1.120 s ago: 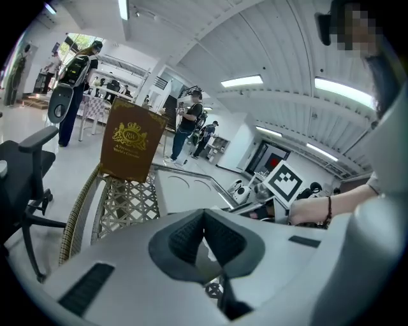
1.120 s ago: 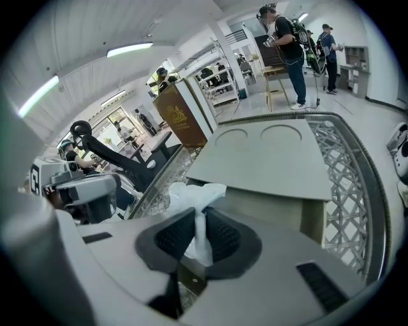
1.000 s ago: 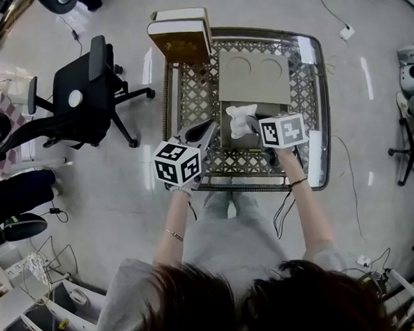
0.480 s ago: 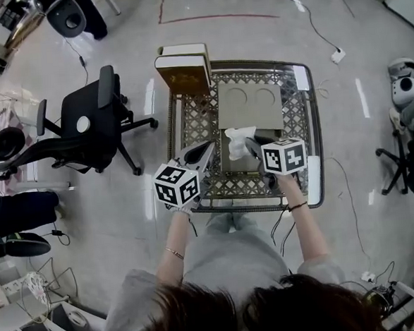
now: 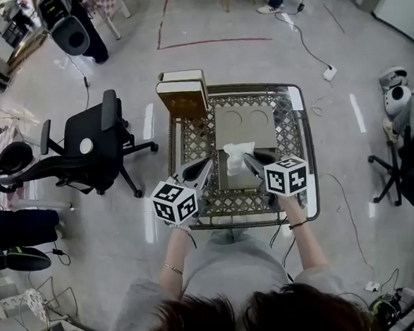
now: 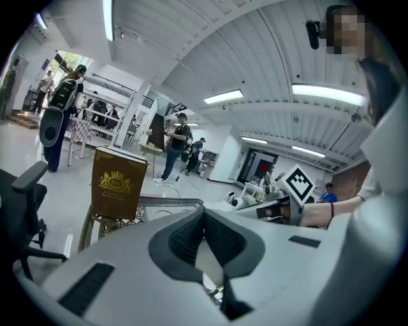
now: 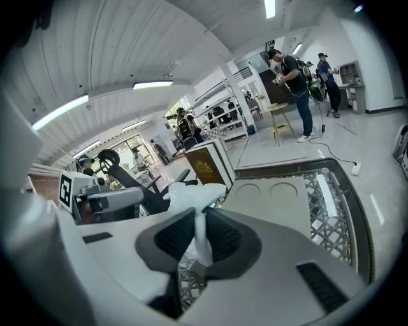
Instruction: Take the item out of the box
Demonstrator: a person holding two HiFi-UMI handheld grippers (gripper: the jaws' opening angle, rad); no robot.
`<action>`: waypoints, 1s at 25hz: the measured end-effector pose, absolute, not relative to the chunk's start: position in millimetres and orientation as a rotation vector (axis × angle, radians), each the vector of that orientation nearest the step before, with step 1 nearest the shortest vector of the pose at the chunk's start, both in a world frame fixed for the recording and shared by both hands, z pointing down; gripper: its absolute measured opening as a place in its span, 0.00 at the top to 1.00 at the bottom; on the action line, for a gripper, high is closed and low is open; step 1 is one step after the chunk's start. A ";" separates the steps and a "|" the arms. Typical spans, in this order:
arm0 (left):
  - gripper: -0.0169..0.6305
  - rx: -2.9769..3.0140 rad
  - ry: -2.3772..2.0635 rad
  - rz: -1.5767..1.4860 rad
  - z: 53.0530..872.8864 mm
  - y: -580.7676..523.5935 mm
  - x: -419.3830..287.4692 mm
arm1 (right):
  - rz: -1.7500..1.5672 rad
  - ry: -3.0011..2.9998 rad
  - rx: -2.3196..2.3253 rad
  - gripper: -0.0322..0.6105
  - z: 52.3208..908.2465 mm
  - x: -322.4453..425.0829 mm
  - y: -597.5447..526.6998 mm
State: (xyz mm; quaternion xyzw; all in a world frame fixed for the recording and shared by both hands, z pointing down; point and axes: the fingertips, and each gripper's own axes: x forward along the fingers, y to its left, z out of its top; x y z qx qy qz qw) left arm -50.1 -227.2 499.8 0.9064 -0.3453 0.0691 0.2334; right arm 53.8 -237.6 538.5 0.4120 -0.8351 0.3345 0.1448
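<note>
My right gripper is shut on a crumpled white wrapped item, held above the near end of a flat cardboard insert with two round cut-outs. In the right gripper view the white item sticks up between the pads. An upright brown box with a gold crest stands at the table's far left corner. My left gripper hovers just left of the item, shut, with nothing between its pads. The box shows ahead of it on the left.
Everything rests on a metal lattice table with a raised rim. A black office chair stands on the floor to the left. Cables and a plug lie on the floor at the far right. People stand in the background.
The head view has drawn back, so the table looks smaller and lower in the picture. Both grippers keep their places over the near half, the right still shut on the white item.
</note>
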 end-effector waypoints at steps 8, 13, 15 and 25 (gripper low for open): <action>0.95 2.540 -0.946 0.139 470.8 -226.3 -47.4 | 0.893 -2.530 1.233 0.84 499.1 58.3 -239.2; 0.95 2.576 -0.965 0.104 452.1 -226.4 -51.4 | 0.834 -2.608 1.266 0.84 477.3 61.1 -240.9; 0.95 2.590 -0.973 0.092 444.7 -229.1 -53.5 | 0.794 -2.628 1.278 0.84 468.6 63.6 -242.8; 0.95 2.640 -1.020 0.023 416.7 -233.4 -62.9 | 0.623 -2.706 1.343 0.84 429.1 83.7 -248.6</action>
